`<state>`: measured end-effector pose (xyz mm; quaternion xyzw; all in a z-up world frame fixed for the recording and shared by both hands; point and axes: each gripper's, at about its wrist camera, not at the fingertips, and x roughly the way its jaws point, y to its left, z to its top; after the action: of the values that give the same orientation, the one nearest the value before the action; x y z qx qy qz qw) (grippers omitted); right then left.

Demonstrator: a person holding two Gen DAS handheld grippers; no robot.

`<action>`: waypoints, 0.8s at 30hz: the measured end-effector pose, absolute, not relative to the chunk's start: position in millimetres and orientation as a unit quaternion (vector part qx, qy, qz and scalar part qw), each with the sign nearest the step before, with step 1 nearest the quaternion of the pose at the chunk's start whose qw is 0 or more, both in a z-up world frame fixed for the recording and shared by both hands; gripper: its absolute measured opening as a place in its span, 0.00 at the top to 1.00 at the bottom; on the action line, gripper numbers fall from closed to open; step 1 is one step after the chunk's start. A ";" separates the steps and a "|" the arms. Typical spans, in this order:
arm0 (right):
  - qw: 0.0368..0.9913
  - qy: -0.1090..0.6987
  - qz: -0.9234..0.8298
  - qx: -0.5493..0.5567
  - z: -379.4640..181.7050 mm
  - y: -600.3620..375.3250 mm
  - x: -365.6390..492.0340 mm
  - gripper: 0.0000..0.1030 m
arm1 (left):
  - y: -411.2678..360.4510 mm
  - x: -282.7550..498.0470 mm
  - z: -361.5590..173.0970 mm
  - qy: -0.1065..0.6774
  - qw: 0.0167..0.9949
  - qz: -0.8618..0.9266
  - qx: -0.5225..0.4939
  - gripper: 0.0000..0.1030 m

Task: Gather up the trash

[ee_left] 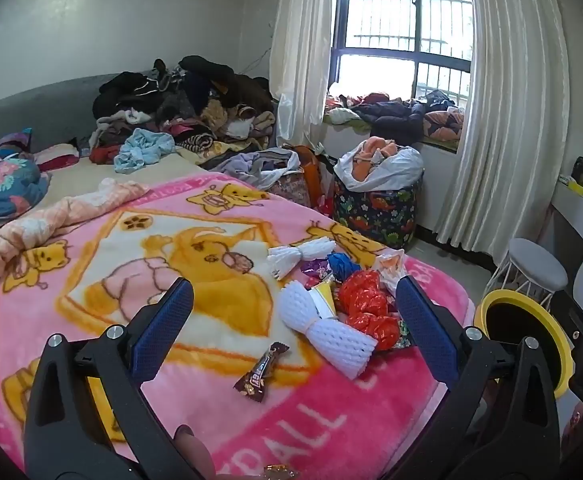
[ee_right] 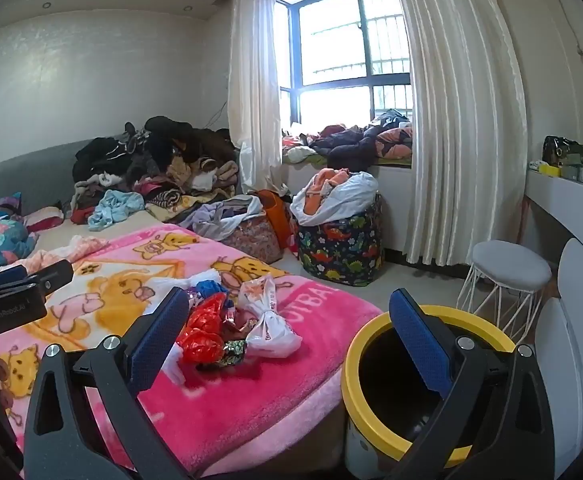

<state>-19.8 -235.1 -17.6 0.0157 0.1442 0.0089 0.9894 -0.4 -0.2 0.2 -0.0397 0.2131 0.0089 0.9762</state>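
Left gripper (ee_left: 295,312) fingers wide apart, holding nothing. Brown wrapper (ee_left: 261,372) near, between fingers, lying slantwise. Right gripper (ee_right: 291,320) apart too, maybe farther away.

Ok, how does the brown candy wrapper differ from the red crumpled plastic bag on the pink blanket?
The brown candy wrapper is small, flat and twisted at its ends; the red crumpled plastic bag is bigger and puffed up. The wrapper lies alone, nearer the left gripper; the bag sits in the pile against the white foam fruit net. The wrapper is printed; the bag is plain glossy red. Both rest loose on the pink blanket, ungripped.
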 end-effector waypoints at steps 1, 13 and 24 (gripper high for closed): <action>0.988 0.149 0.011 0.025 -18.0 -236.0 -19.0 0.06 | -0.3 -0.7 0.3 0.212 0.976 0.009 -0.040 0.09; 0.989 0.146 0.014 0.019 -21.2 -236.1 -20.6 0.06 | -6.5 -7.5 0.3 0.212 0.976 0.003 -0.046 0.09; 0.990 0.143 0.007 0.015 -15.7 -236.2 -20.4 0.06 | -10.2 -1.7 4.1 0.209 0.977 -0.010 -0.044 0.09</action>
<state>-20.4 -236.2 -15.7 0.0153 0.1427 0.0074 0.9896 -1.7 -10.2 4.1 -0.0437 0.2087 -0.0105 0.9769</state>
